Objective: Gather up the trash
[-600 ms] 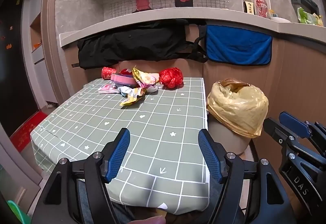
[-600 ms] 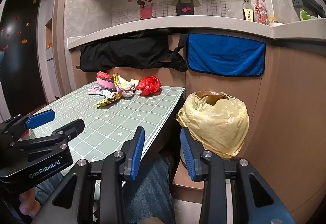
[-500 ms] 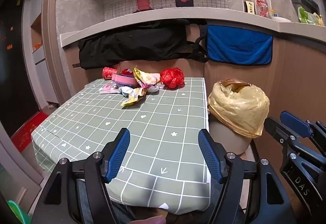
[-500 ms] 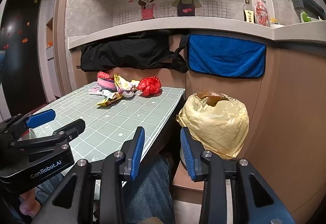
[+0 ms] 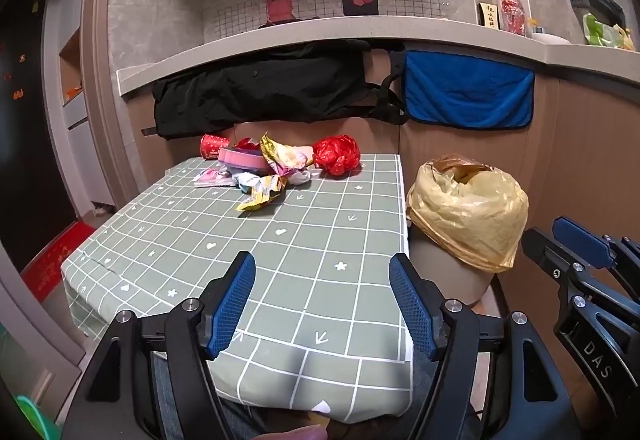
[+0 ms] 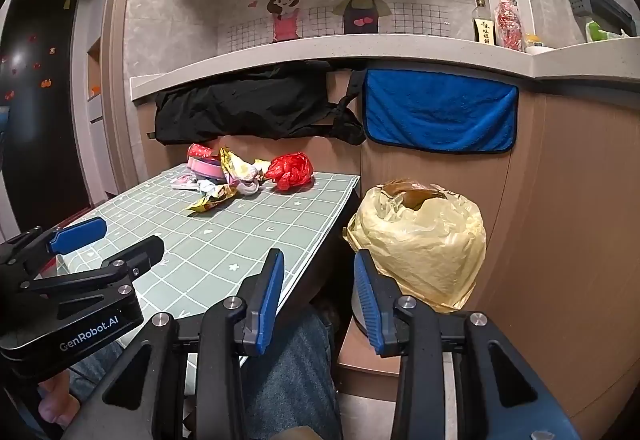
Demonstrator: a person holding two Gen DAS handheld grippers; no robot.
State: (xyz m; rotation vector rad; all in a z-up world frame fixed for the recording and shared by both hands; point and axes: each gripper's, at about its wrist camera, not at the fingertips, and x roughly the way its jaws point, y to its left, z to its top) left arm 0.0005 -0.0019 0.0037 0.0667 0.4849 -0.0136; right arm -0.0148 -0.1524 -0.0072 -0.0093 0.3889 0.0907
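A pile of trash (image 5: 264, 168) lies at the far end of the green checked table (image 5: 240, 240): a crumpled red bag (image 5: 336, 154), a yellow wrapper (image 5: 260, 196), a pink bowl (image 5: 240, 158) and a red paper cup (image 5: 212, 146). A bin lined with a yellow bag (image 5: 464, 212) stands right of the table. My left gripper (image 5: 320, 260) hovers open over the table's near end, holding nothing. My right gripper (image 6: 318, 256) is open and narrower, between the table edge and the bin (image 6: 420, 236). Both are far from the red bag (image 6: 290, 170).
A black cloth (image 5: 260, 96) and a blue towel (image 5: 468, 96) hang from the counter ledge behind the table. Bottles (image 6: 506, 20) stand on the counter. A person's jeans-clad leg (image 6: 292, 372) is below the table edge. A red mat (image 5: 52, 260) lies on the floor at left.
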